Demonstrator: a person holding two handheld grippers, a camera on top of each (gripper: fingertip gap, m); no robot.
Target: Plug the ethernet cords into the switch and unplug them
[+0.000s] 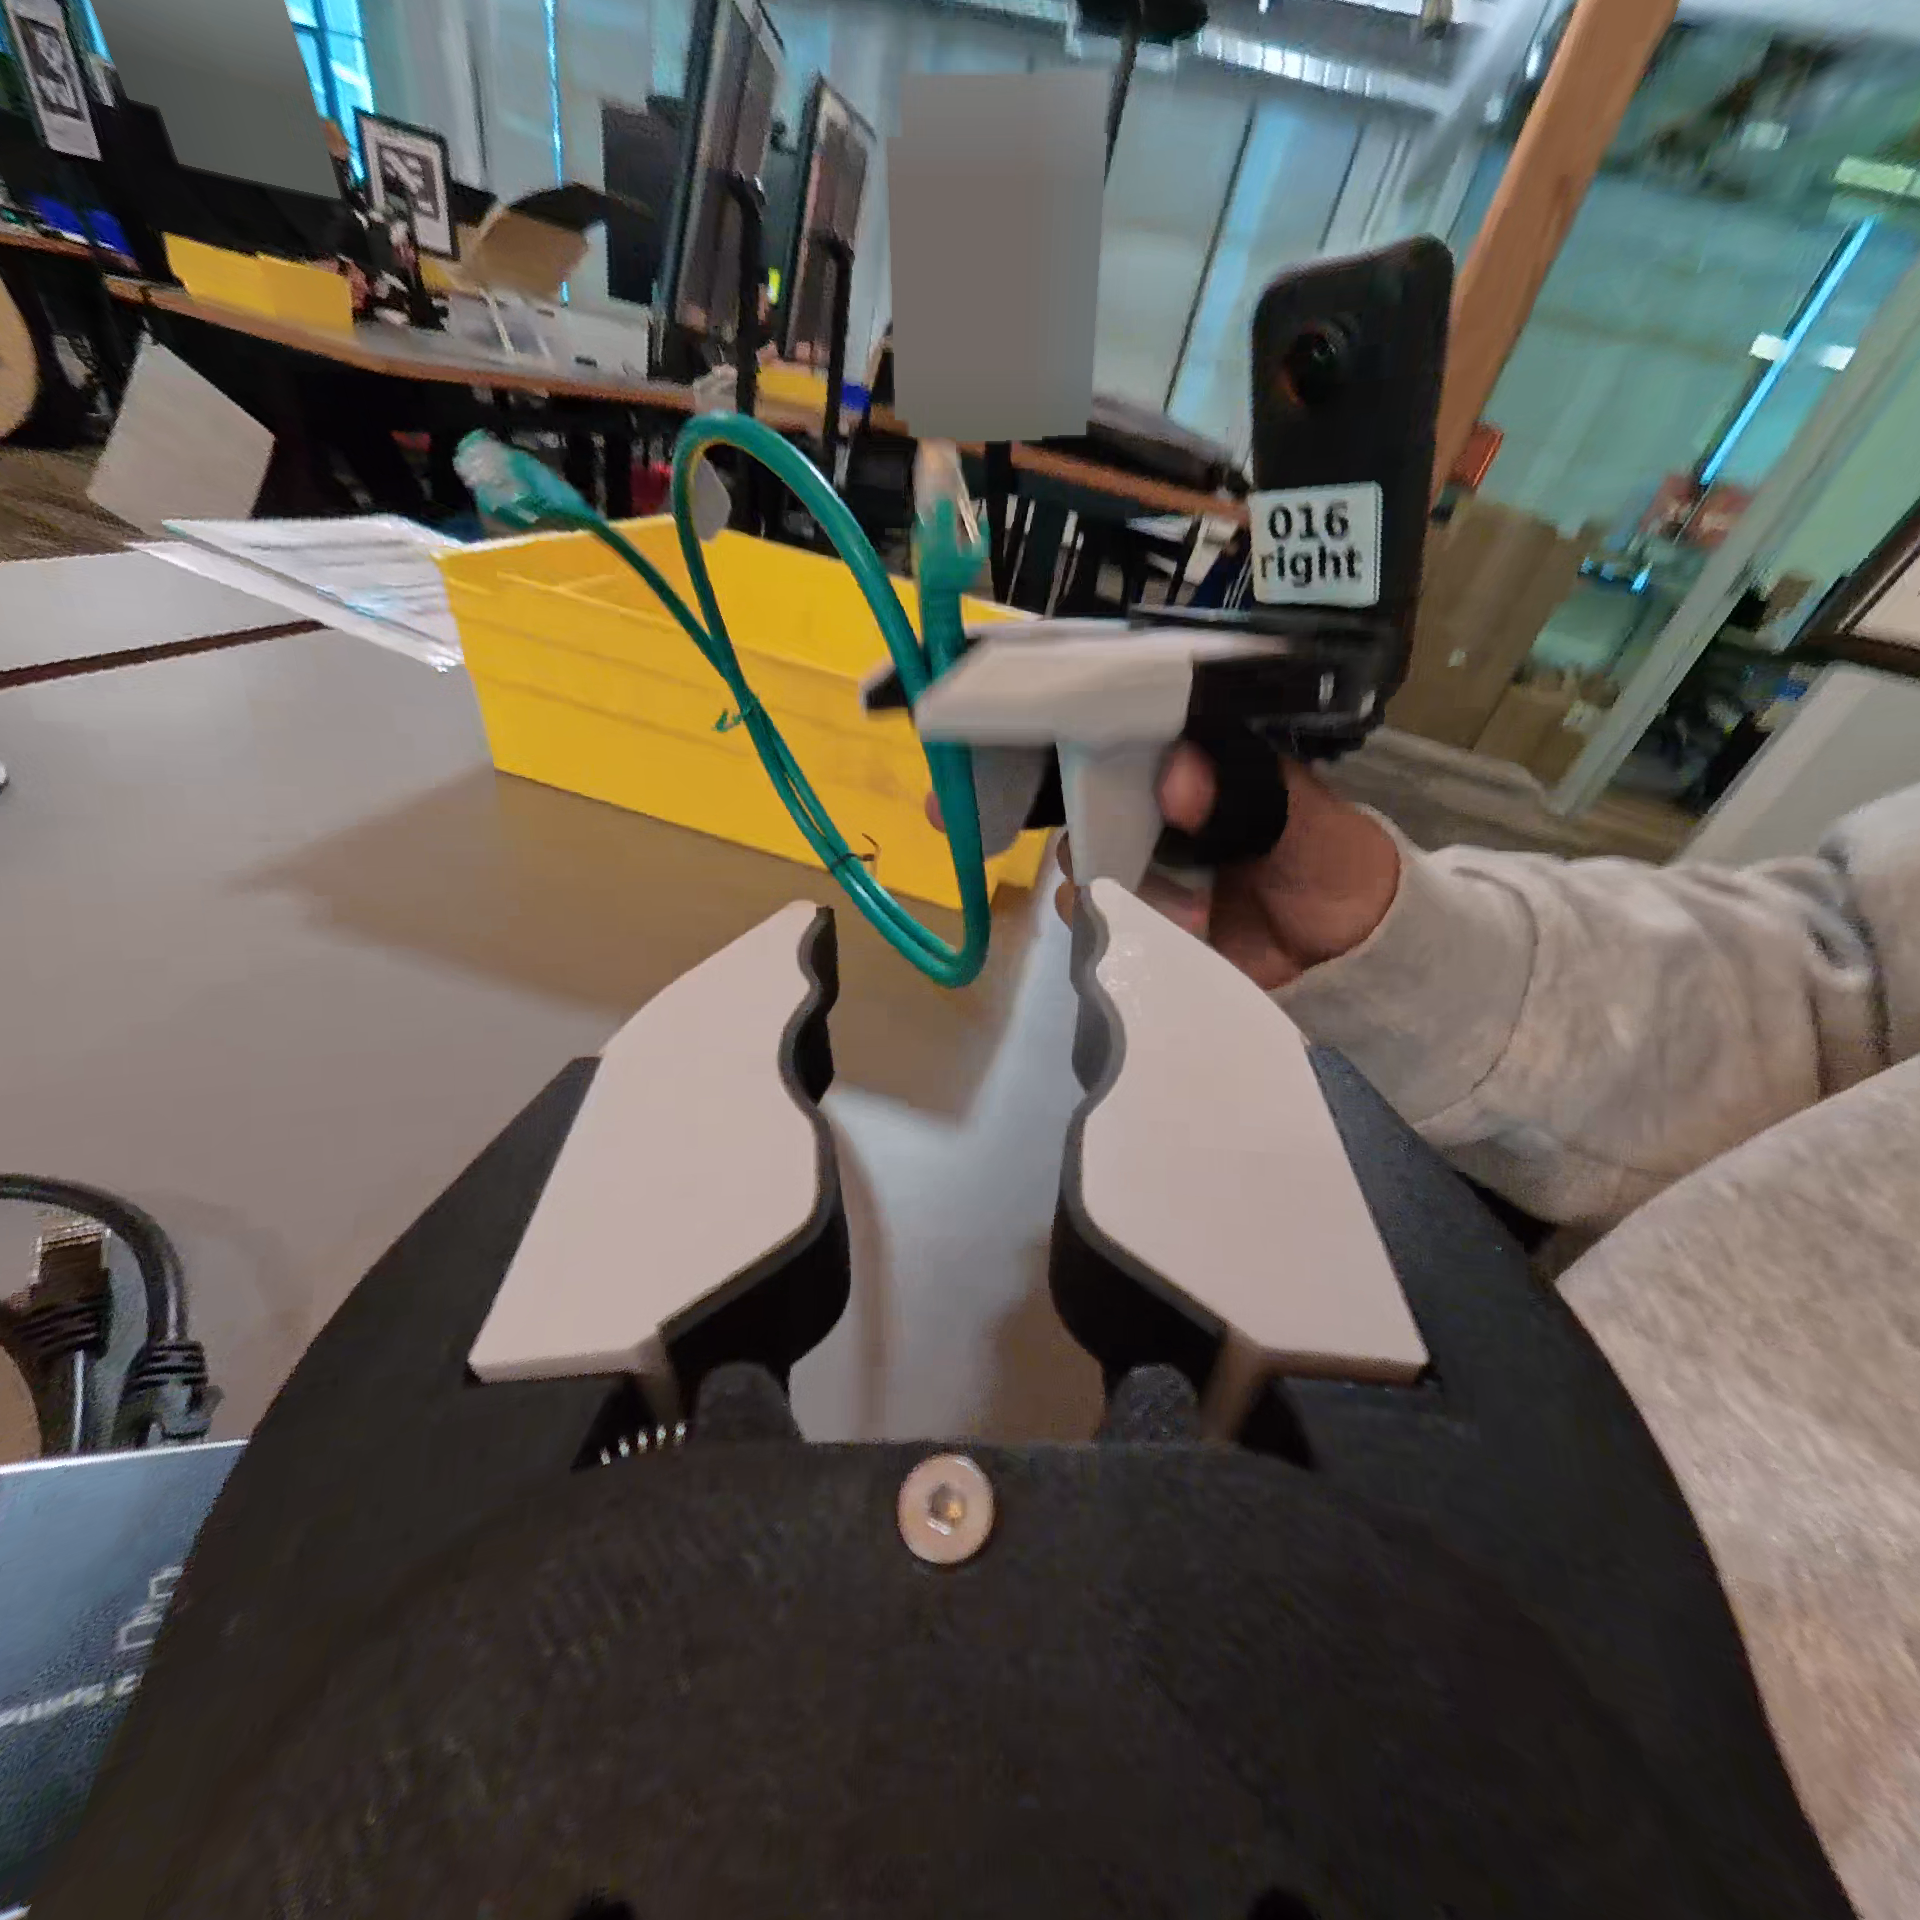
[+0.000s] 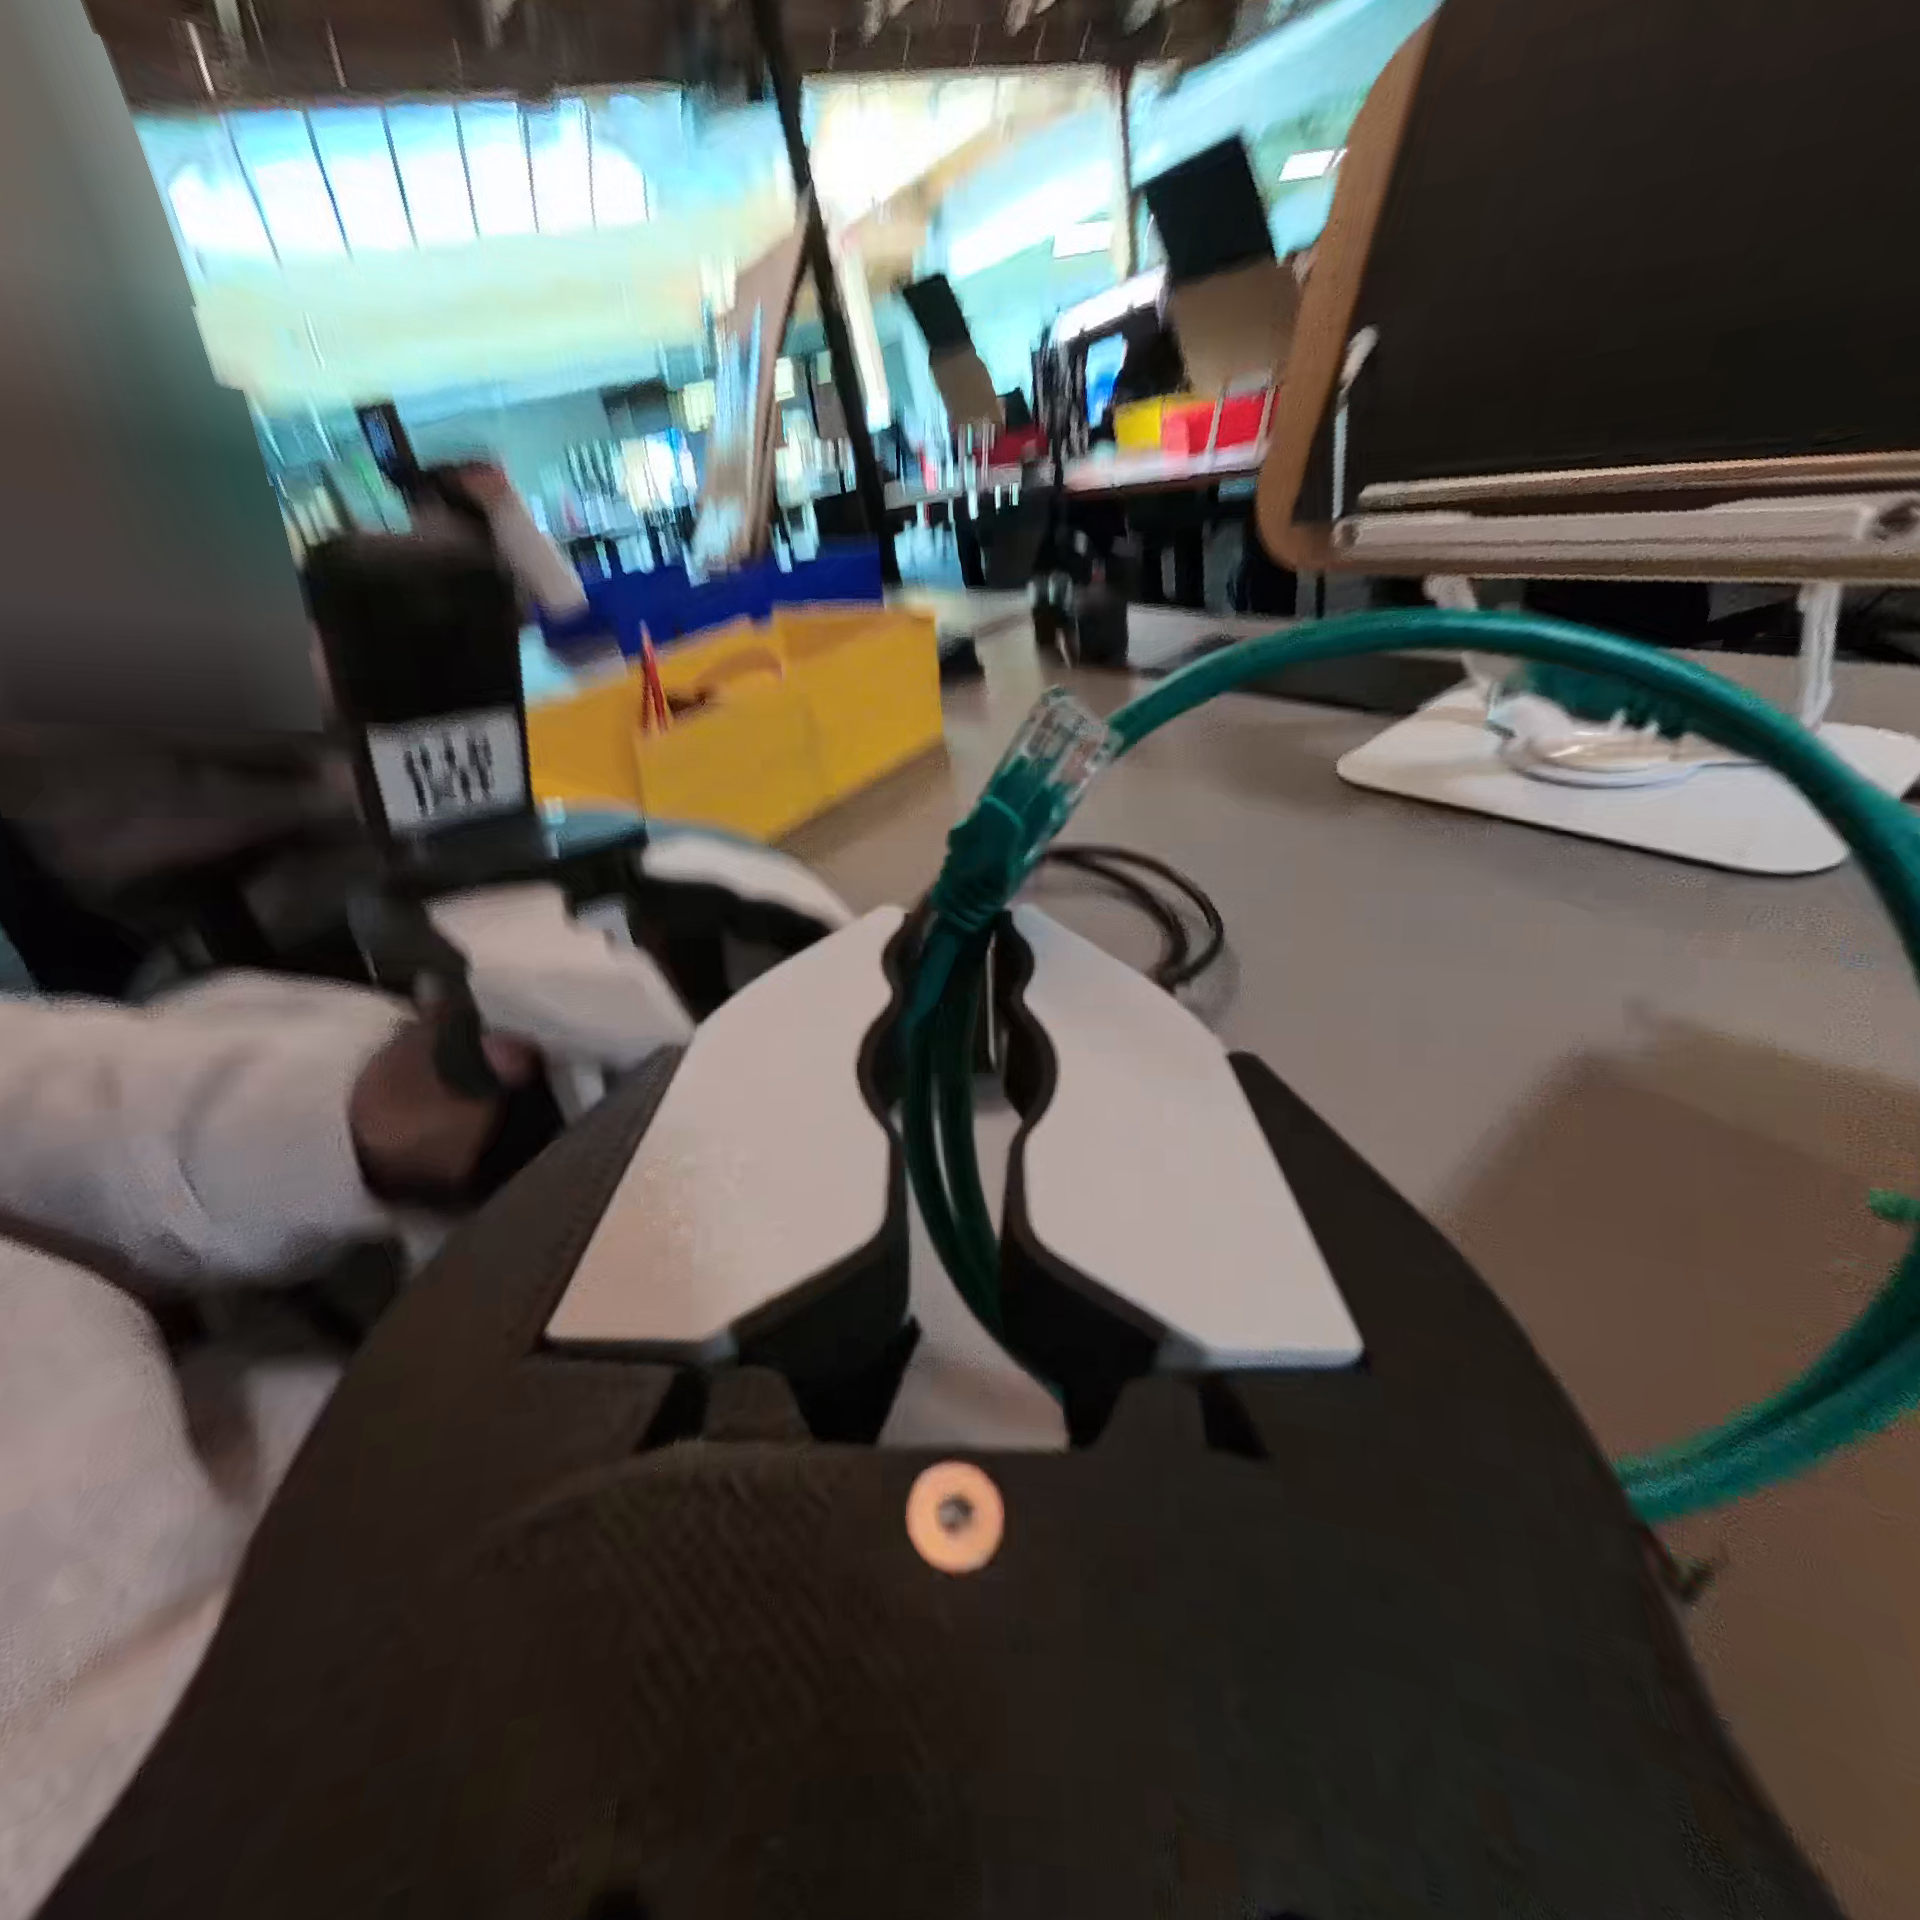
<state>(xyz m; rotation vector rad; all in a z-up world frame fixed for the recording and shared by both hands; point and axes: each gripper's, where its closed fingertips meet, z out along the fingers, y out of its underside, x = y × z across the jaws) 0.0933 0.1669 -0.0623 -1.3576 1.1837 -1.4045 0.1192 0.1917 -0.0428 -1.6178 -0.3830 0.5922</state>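
Grey-brown tabletop [image 1: 312, 831] spreads under both my tongs in an open office. Nearest, in the left wrist view, my left gripper [image 1: 951, 935] hangs above the table with its jaws apart and nothing between them. At that view's lower left corner lies the edge of a dark flat device [image 1: 94, 1579], perhaps the switch, though I cannot tell for sure; just beyond it are black ethernet cords [image 1: 114, 1320] with their plugs bunched together.

In the right wrist view, my right gripper [image 2: 951, 940] is clamped narrowly on the green ethernet cord [image 2: 951, 1122], whose doubled strands run up between the fingers. One clear plug [image 2: 1060, 743] sticks out just past the fingertips, and the cord loops wide to the right and back down beside the tool. From the left wrist view the same gripper [image 1: 914, 691] is held up in the air, the green cord [image 1: 790, 665] dangling in a tied loop below it with both plugs pointing upward, clear of the table.

Behind the cord sits a yellow bin [image 1: 644, 665] on the table, with a sheet of paper [image 1: 312, 582] beside it. Another black cable [image 2: 1164, 914] lies coiled on the table ahead of my right gripper. Farther right stands a monitor on a white base [image 2: 1621, 810]. Beyond are blurred desks, more bins and windows.
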